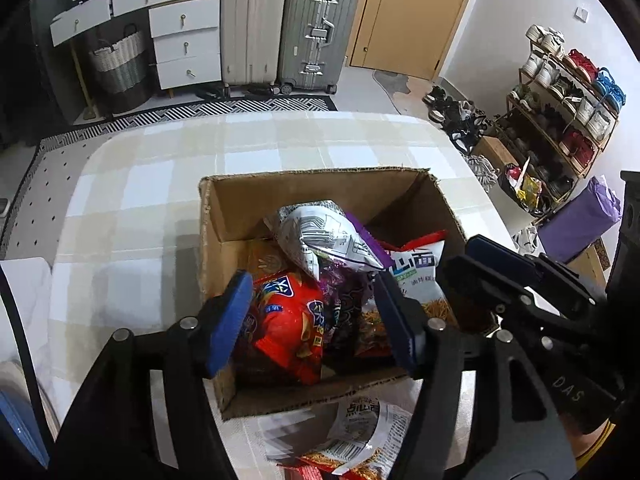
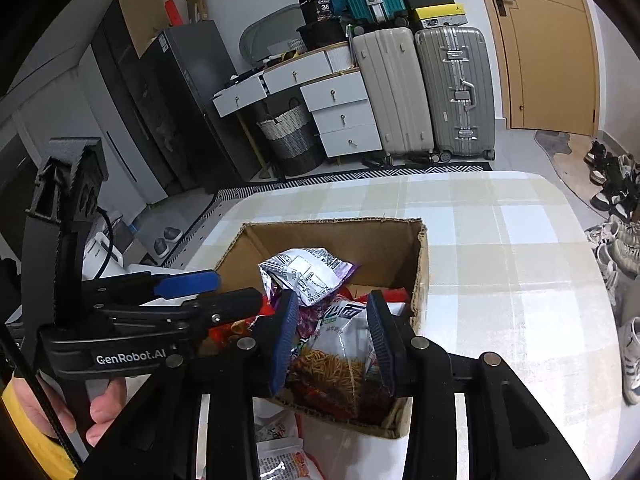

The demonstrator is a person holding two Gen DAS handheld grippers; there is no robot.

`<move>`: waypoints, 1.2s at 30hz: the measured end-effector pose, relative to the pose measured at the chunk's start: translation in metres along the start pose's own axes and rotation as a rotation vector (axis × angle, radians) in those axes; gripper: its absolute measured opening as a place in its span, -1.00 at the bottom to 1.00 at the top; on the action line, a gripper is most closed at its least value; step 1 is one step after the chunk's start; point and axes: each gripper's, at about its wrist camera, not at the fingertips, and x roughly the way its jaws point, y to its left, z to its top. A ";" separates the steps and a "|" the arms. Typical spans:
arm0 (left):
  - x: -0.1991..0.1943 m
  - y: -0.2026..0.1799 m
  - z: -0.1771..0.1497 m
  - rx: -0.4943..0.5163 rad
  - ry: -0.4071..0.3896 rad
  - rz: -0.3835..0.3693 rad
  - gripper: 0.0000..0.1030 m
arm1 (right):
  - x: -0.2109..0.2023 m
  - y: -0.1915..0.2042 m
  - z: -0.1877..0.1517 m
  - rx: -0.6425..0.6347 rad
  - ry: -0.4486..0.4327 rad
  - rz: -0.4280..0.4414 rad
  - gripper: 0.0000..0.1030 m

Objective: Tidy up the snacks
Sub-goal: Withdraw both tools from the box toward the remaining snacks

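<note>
Left claw (image 1: 316, 316) stood over the near end of the cardboard box (image 1: 224, 216), pads apart at a middling spread, touching nothing. Between and below its blue pads (image 1: 232, 320) lay the red snack bag (image 1: 288, 328); a dark purple packet (image 1: 348, 312) sat just beside that, toward the right pad. No earlier view to compare, so jaw motion left unrecorded.

Right claw (image 2: 334, 340) was narrowed onto the noodle snack bag (image 2: 336, 360), white and green at the top with a clear window showing thin fried sticks. Both pads pressed the bag's sides, and the bag hung within the box's near right corner. In the left wrist view the same bag (image 1: 416, 268) showed just right of the left claw, with the right claw (image 1: 480, 256) reaching in from that side.

Ahead of both claws, deeper in the box, a white-and-grey crinkled bag (image 1: 320, 236) rested on top of the pile, tilted. A purple edge showed under it.

Box sat on the checked counter (image 1: 140, 184), open at the top, flaps cut off.

Behind the left claw, outside the box's near wall, another white noodle packet (image 1: 352, 432) lay flat on the counter. More packets (image 2: 280, 464) showed below the right claw, partly hidden by its frame.

A hand (image 2: 100, 408) gripped the left claw's handle, seen at the right wrist view's lower left.

Beyond the counter: two suitcases (image 1: 288, 28), white drawers (image 1: 184, 44), a shoe rack (image 1: 560, 112).
</note>
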 end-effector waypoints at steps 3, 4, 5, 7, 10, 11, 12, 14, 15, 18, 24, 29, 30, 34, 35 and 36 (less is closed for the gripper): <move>-0.016 -0.001 -0.003 -0.010 -0.029 0.028 0.41 | -0.010 0.001 -0.001 0.008 -0.004 0.007 -0.29; -0.022 -0.001 -0.004 -0.014 -0.038 0.027 0.43 | -0.012 0.002 0.000 0.007 -0.006 0.006 -0.29; -0.030 -0.002 -0.007 -0.018 -0.049 0.026 0.44 | -0.016 0.004 0.001 0.004 -0.008 0.004 -0.29; -0.043 -0.002 -0.011 -0.021 -0.067 0.036 0.49 | -0.027 0.008 -0.001 -0.005 -0.015 0.006 -0.29; -0.066 -0.005 -0.021 -0.024 -0.097 0.054 0.53 | -0.044 0.015 -0.003 -0.016 -0.030 0.008 -0.29; -0.074 -0.005 -0.026 -0.028 -0.103 0.051 0.53 | -0.051 0.018 -0.004 -0.019 -0.035 0.009 -0.29; -0.082 -0.005 -0.030 -0.031 -0.109 0.047 0.53 | -0.058 0.022 -0.006 -0.024 -0.039 0.010 -0.29; -0.101 -0.004 -0.042 -0.049 -0.137 0.044 0.54 | -0.072 0.029 -0.009 -0.039 -0.051 0.013 -0.29; -0.109 -0.004 -0.048 -0.055 -0.145 0.045 0.56 | -0.079 0.032 -0.012 -0.048 -0.058 0.012 -0.29; -0.133 -0.006 -0.066 -0.067 -0.164 0.050 0.56 | -0.101 0.043 -0.021 -0.072 -0.078 0.010 -0.29; -0.183 -0.017 -0.107 -0.064 -0.214 0.070 0.58 | -0.135 0.066 -0.045 -0.105 -0.096 0.005 -0.21; -0.225 -0.035 -0.142 -0.033 -0.254 0.081 0.63 | -0.159 0.076 -0.066 -0.105 -0.115 0.008 -0.08; -0.231 -0.040 -0.147 -0.023 -0.259 0.086 0.65 | -0.164 0.078 -0.072 -0.107 -0.118 0.009 -0.08; -0.256 -0.056 -0.173 -0.001 -0.288 0.096 0.67 | -0.178 0.084 -0.085 -0.106 -0.129 0.015 -0.04; -0.261 -0.059 -0.179 0.000 -0.296 0.097 0.67 | -0.182 0.085 -0.091 -0.105 -0.135 0.022 -0.02; -0.265 -0.061 -0.184 0.002 -0.303 0.093 0.68 | -0.185 0.086 -0.094 -0.104 -0.143 0.022 0.05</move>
